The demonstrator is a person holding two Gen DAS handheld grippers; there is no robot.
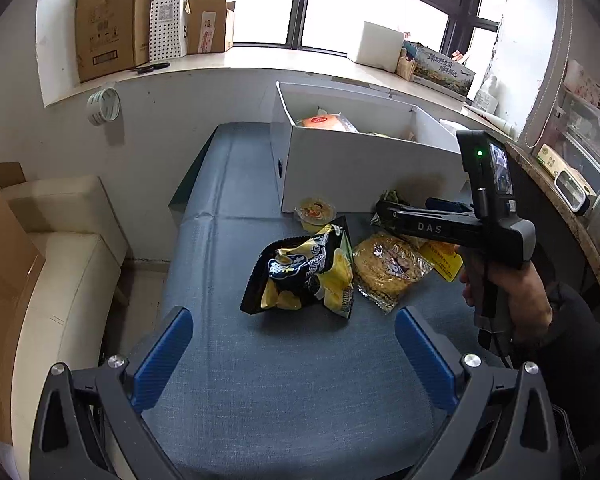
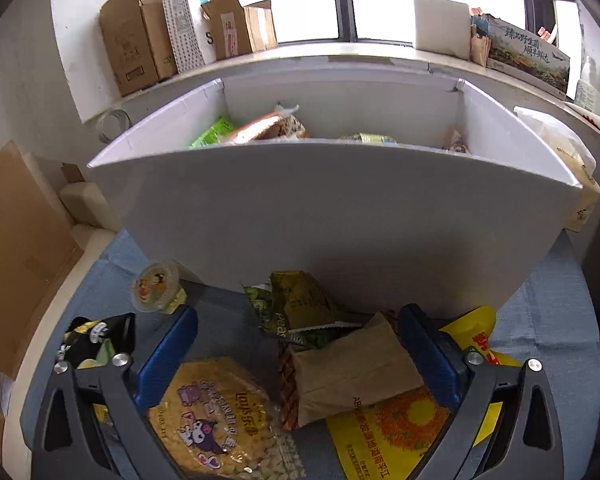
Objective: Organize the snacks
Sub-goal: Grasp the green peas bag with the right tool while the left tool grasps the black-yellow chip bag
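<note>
Right tool (image 2: pixel 298 354) spread wide over the snack pile near the desk's (image 1: pixel 300 380) middle, just in front of the white box (image 2: pixel 332 216); brown paper packet (image 2: pixel 352 372) lies between its pads, not pinched, resting on a yellow bag (image 2: pixel 384 432) beside a noodle pack (image 2: pixel 216 420). Left tool (image 1: pixel 294 344) released, empty, short of the chip bag (image 1: pixel 300 272). Packet looks light, crinkly, crushable: likely best taken across its flat middle, gently.
</note>
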